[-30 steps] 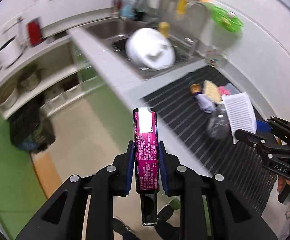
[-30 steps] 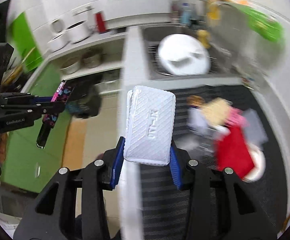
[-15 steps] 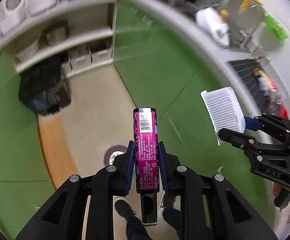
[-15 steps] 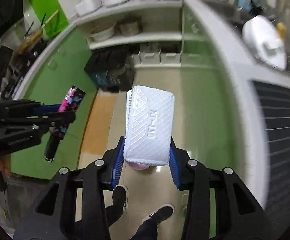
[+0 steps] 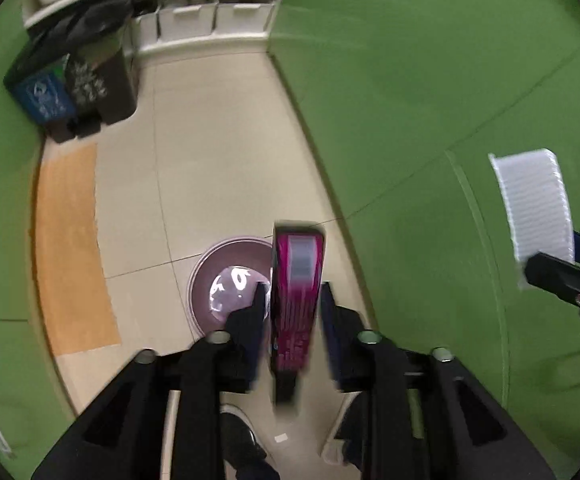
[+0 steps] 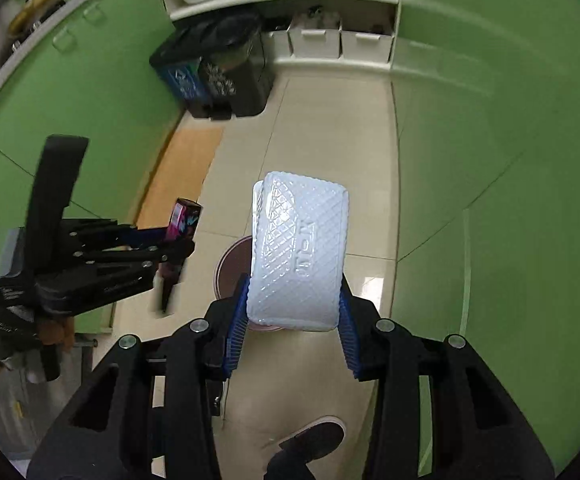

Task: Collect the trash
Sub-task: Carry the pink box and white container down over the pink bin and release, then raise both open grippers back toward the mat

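My left gripper (image 5: 290, 300) has its fingers spread apart, with gaps on both sides of a magenta carton (image 5: 295, 292) that looks blurred between them. A round bin with a clear liner (image 5: 230, 284) stands on the floor just beyond and below it. My right gripper (image 6: 291, 312) is shut on a white ribbed plastic tray (image 6: 299, 252), held above the same bin (image 6: 232, 264). The left gripper (image 6: 170, 248) and carton (image 6: 184, 218) also show in the right wrist view; the tray (image 5: 533, 204) shows at the right of the left wrist view.
Green cabinet fronts (image 5: 429, 80) line both sides of the tiled floor. Dark sorting bins (image 5: 74, 80) stand at the far end by white shelves (image 5: 206, 20). An orange mat (image 5: 70, 248) lies left. The person's shoes (image 6: 309, 440) are below.
Both grippers swung down from the counter toward the floor and moved over the round bin. The left fingers have spread apart from the magenta carton, which now looks blurred.
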